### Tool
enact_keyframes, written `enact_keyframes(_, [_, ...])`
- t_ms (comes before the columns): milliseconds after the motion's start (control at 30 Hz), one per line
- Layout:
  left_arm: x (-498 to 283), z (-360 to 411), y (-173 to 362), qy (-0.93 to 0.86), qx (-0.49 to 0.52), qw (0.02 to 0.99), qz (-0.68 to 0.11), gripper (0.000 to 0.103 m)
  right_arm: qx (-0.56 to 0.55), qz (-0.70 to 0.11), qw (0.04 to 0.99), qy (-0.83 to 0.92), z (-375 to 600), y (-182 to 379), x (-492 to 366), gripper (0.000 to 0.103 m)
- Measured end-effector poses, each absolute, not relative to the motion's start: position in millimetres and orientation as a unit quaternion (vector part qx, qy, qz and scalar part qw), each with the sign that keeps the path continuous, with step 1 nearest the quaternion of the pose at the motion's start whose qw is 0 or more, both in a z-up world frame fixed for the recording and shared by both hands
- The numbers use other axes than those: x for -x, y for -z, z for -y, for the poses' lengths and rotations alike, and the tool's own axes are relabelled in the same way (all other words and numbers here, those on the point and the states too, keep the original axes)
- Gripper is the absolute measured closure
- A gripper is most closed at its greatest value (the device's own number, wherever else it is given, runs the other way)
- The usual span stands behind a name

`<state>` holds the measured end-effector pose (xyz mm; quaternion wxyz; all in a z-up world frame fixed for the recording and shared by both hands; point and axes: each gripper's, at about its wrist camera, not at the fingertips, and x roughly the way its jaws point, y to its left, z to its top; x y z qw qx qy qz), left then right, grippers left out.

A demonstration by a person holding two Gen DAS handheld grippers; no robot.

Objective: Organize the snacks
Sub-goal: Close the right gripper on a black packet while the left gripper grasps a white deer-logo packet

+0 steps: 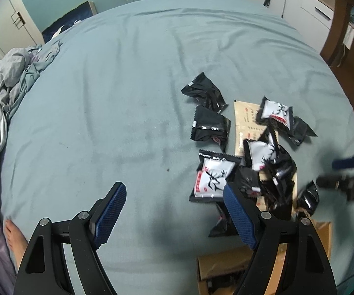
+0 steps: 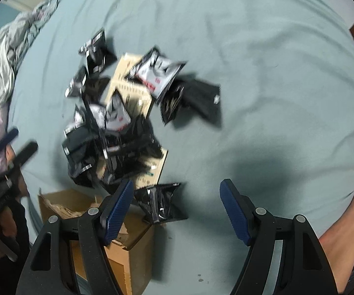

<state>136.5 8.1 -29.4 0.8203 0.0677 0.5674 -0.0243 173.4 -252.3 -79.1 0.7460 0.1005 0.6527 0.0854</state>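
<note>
Left claw (image 1: 174, 211) gapes empty — cardboard box (image 1: 222, 261) half hidden beneath.

Approx a dozen small snack packets (image 1: 244, 152) lie loose on the teal bedsheet (image 1: 117, 103), mostly glossy black, a few w/ white fronts and a black antler print, e.g. one (image 1: 212, 178) face up. Several overlap on a flat beige paper bag (image 1: 247, 120). An open cardboard box (image 2: 125, 243) sits just beside the pile's near edge.

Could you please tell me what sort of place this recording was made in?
Most likely a bedroom: the snack packets lie on a bed under a teal sheet, crumpled bedding is bunched at its edge, and white cabinets stand along the far wall.
</note>
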Motion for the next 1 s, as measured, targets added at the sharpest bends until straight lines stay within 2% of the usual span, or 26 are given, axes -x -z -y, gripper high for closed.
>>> enact_keyframes(200, [-149.2, -10.6, 32.3, 0.012, -0.057, 0.819, -0.571, 0.021, -0.079, -0.694, 0.709, -0.098, 233.8, 112.4, -171.2, 0.031])
enact_keyframes(467, [-160.3, -13.7, 42.4, 0.005, -0.042, 0.811, -0.583, 0.021, -0.099, -0.705, 0.695, -0.099, 238.4, 135.5, -176.3, 0.032])
enact_keyframes(533, [-161.5, -13.4, 45.3, 0.005, -0.040, 0.808, -0.587, 0.021, -0.094, -0.700, 0.700, -0.102, 238.8, 134.3, -177.8, 0.037])
enact_keyframes(600, [-162.9, -12.4, 48.1, 0.009, -0.039, 0.805, -0.592, 0.021, -0.086, -0.695, 0.705, -0.112, 237.6, 133.2, -180.1, 0.058])
enact_keyframes(667, [-164.3, -11.2, 52.3, 0.013, -0.038, 0.801, -0.598, 0.021, -0.075, -0.696, 0.704, -0.118, 232.7, 134.1, -178.9, 0.070])
enact_keyframes(833, [-165.1, -4.2, 62.1, 0.019, -0.045, 0.791, -0.609, 0.021, -0.042, -0.677, 0.724, -0.125, 225.2, 128.9, -175.5, 0.074])
enact_keyframes(1000, [-164.6, 6.4, 72.2, 0.027, -0.059, 0.783, -0.618, 0.021, -0.058, -0.644, 0.753, -0.121, 234.6, 108.7, -180.1, 0.075])
